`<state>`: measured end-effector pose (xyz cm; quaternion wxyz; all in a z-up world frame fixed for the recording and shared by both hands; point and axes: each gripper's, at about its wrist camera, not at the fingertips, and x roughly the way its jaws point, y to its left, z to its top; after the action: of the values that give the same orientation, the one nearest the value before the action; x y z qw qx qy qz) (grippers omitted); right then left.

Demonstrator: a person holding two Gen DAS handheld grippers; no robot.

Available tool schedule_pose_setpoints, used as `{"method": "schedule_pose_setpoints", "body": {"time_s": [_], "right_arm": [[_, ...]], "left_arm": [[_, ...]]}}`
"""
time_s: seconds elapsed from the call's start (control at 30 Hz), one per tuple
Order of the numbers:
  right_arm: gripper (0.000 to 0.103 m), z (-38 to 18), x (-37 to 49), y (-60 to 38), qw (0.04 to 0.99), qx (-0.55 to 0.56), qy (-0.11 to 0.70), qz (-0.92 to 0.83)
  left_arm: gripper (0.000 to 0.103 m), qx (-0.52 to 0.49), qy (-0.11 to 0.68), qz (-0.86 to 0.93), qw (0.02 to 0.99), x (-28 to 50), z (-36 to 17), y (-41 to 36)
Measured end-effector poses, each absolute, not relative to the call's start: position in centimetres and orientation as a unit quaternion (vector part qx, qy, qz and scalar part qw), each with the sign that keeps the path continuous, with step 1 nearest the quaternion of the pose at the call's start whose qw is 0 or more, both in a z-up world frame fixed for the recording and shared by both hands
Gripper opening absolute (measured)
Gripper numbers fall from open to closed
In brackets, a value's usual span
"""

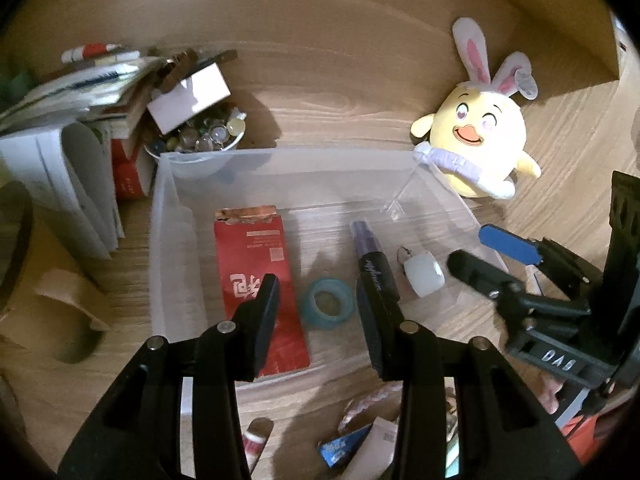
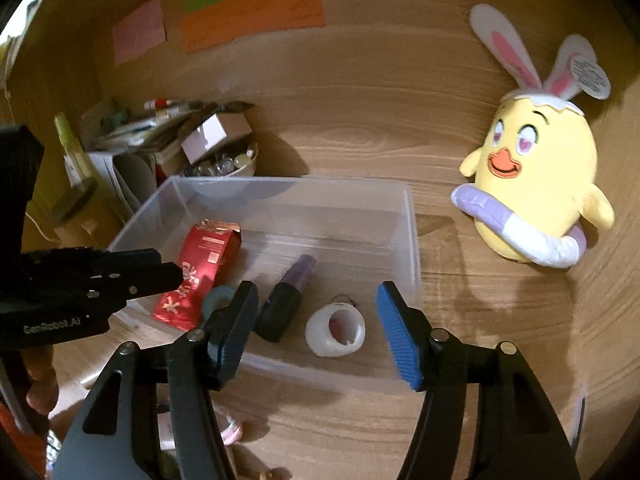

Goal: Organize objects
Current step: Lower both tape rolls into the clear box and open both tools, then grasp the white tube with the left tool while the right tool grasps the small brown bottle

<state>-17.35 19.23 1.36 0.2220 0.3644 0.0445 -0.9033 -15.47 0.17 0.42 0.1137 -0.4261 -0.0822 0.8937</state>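
Clear plastic bin (image 1: 168, 240) sits on the wood tabletop (image 1: 340, 100), holding four items along its floor: red packet (image 1: 256, 280) with torn top at left, teal tape roll (image 1: 330, 302) just beside it, dark bottle with purple cap (image 1: 372, 260) lying on its side, and a small white ring-shaped case (image 1: 424, 278) nearest the right wall. Left gripper (image 1: 318, 312) hovers over the bin's near side, fingers partly apart, nothing between them, tape roll showing in the gap below. Right gripper (image 2: 320, 328), blue-padded fingers (image 2: 396, 340) spread fairly wide, empty, hangs above the white case (image 2: 335, 330), which lies on the bin floor in the gap, pads not touching it. In the right wrist view the left gripper (image 2: 176, 276) comes in from the left over the red packet (image 2: 200, 276); a hand (image 2: 40, 384) grips its handle. Yellow chick plush with bunny ears (image 1: 480, 136) leans against the back panel, right of the bin. Behind the bin's left corner: bowl of glass marbles (image 1: 200, 140) with a small white box (image 1: 188, 100) on top, next to a stack of books and papers (image 1: 64, 128). Coloured sticky notes (image 2: 252, 12) on the back panel. Loose clutter on the tabletop in front of the bin, too blurred to name.
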Motion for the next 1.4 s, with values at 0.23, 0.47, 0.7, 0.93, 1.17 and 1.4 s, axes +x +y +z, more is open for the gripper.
{"method": "schedule_pose_setpoints", "body": {"time_s": [0.23,0.47,0.7,0.93,1.17,1.4], "right_arm": [[0.058,2.5,-14.5,21.3,0.232,0.354,0.024,-0.906],[0.058,1.1,-12.1,22.1,0.239,0.373,0.011,-0.896],[0.058,-0.6,-10.5,21.9,0.249,0.394,0.008,-0.885],[0.058,-2.2,-9.4,21.8,0.259,0.418,0.004,-0.871],[0.058,-3.8,-8.5,21.8,0.26,0.442,0.0,-0.858],[0.054,-3.9,-8.1,19.7,0.291,0.445,0.019,-0.847]], "left_arm": [[0.056,-0.405,-0.073,0.904,0.111,-12.5,1.5,-0.4],[0.059,-0.403,-0.074,0.905,0.114,-9.7,1.5,-1.1],[0.065,-0.41,-0.07,0.905,0.089,-7.1,0.3,-2.1],[0.065,-0.438,-0.072,0.894,0.064,-5.4,-2.6,-3.2],[0.064,-0.455,-0.073,0.886,0.051,-4.7,-4.5,-3.9],[0.051,-0.467,-0.068,0.879,0.061,-4.4,-5.7,-3.5]]}}
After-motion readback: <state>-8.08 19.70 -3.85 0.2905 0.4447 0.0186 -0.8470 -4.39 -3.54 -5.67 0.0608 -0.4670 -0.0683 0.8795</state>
